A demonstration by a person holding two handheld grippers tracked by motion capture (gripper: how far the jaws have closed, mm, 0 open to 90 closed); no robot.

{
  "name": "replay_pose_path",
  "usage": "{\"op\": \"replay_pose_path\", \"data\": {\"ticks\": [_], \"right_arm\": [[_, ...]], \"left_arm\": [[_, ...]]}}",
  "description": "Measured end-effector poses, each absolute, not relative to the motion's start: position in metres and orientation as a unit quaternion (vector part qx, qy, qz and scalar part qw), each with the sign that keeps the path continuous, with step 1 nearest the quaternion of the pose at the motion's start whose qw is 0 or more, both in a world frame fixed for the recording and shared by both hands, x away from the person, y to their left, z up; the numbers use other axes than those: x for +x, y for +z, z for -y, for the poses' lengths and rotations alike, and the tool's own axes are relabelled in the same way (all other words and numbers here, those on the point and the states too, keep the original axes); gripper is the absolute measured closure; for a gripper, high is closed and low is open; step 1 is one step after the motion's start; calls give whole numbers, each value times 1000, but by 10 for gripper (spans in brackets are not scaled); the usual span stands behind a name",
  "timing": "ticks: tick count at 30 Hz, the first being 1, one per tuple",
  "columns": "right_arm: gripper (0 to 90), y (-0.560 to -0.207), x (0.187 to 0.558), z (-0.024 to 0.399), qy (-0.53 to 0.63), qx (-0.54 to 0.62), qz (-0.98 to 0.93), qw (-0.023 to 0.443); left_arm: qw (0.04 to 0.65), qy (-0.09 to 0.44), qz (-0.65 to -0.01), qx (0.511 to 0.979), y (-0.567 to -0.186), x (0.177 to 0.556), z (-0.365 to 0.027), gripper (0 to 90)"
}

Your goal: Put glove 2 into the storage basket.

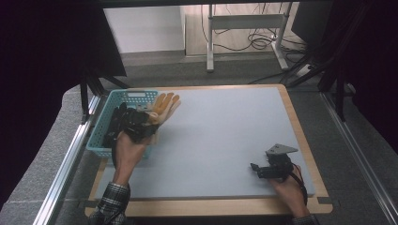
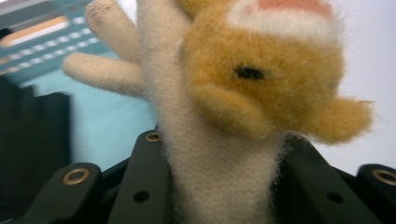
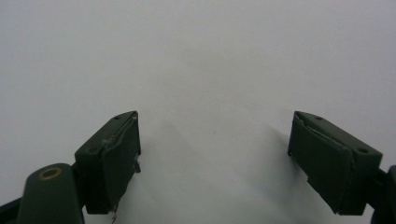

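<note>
A tan and cream plush animal [image 1: 165, 107] [image 2: 261, 88] hangs over the table just right of the teal basket [image 1: 106, 123]. My left gripper [image 1: 146, 120] [image 2: 224, 186] is shut on its cream body, with both black jaws pressed against the fur. The toy's orange head, dark eye and pale paws rise close in front of the left gripper view. Down at the table's near right, my right gripper [image 1: 257, 169] [image 3: 214, 158] rests low over the bare grey mat [image 1: 225, 136], its jaws wide apart with nothing between them.
The teal basket [image 2: 93, 121] stands at the table's far left edge with dark things inside. A wooden rim [image 1: 300, 140] frames the grey mat. Metal rails run along both sides, and a desk frame with cables stands behind the table.
</note>
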State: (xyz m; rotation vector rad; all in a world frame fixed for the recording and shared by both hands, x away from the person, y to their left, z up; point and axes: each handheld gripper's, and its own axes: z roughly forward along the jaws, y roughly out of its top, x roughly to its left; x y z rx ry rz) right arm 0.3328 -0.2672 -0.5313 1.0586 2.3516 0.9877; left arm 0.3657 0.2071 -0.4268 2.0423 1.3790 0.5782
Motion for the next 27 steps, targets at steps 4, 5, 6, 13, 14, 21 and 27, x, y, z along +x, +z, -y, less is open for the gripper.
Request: {"op": "replay_pose_path", "data": {"ticks": [4,5,6,13,14,21,27], "right_arm": [[164,-531,333,267,351,377,-836,189],[164,-531,333,267,351,377,-836,189],[164,-531,333,267,351,377,-836,189],[164,-531,333,267,351,378,-836,188],[164,-531,333,267,352,378,-836,188],[164,-531,333,267,351,377,-836,189],[163,-531,333,267,351,377,-836,189]], "left_arm": [[286,226,-545,755,-426,371,-229,689],[281,227,-551,752,-427,373,-235,688],[275,227,-557,750,-427,375,-240,686],[225,209,-603,736,-443,398,-270,676],[217,204,-606,738,-447,403,-273,675],[183,160,-613,752,-467,431,-272,656],[171,128,-608,765,-485,450,-263,630]]}}
